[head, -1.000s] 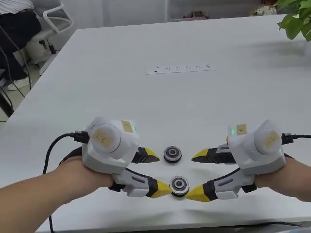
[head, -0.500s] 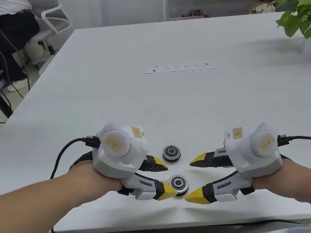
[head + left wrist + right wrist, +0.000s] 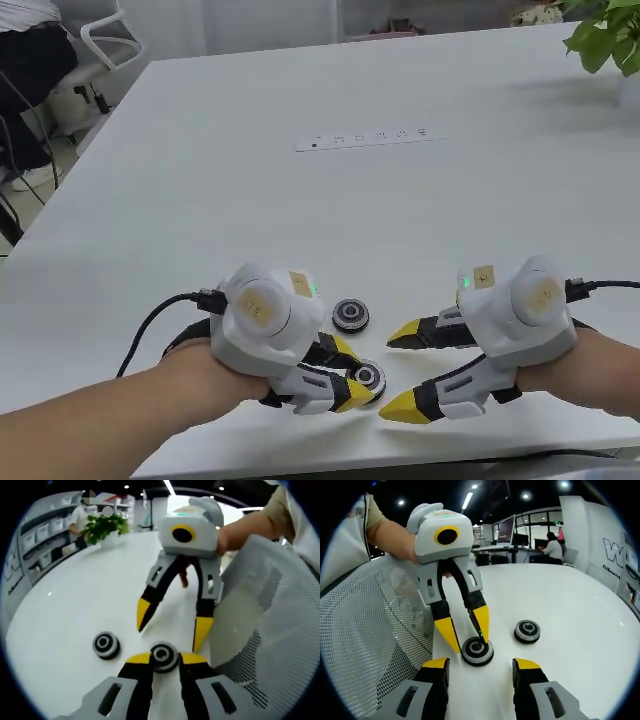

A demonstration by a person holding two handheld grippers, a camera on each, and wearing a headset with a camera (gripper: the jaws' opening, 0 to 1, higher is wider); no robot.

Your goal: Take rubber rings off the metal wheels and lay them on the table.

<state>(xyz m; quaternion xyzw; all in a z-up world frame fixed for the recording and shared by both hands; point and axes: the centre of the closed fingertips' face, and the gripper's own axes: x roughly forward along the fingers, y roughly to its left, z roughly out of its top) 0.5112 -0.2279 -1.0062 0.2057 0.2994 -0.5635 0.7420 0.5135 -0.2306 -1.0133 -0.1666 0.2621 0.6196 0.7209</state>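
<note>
Two small metal wheels with black rubber rings lie near the table's front edge. My left gripper [image 3: 352,374] is shut on the nearer wheel [image 3: 371,378]. In the left gripper view its yellow tips press both sides of that wheel [image 3: 165,654]. The farther wheel [image 3: 350,314] lies free a little beyond it, also seen as wheel [image 3: 106,645] and wheel [image 3: 527,631]. My right gripper [image 3: 392,372] faces the left one, open, its tips just right of the held wheel [image 3: 477,651]. In its own view the right gripper [image 3: 481,664] has nothing between its fingers.
A row of sockets [image 3: 368,138] is set into the white table [image 3: 250,170] further back. A potted plant [image 3: 605,35] stands at the far right corner, an office chair [image 3: 105,35] beyond the far left. Cables [image 3: 150,325] trail from both grippers. The front table edge is close below them.
My left gripper has moved right and closed its jaws onto the nearer wheel. The right gripper has stayed open, nearly in place. The head camera has shifted slightly.
</note>
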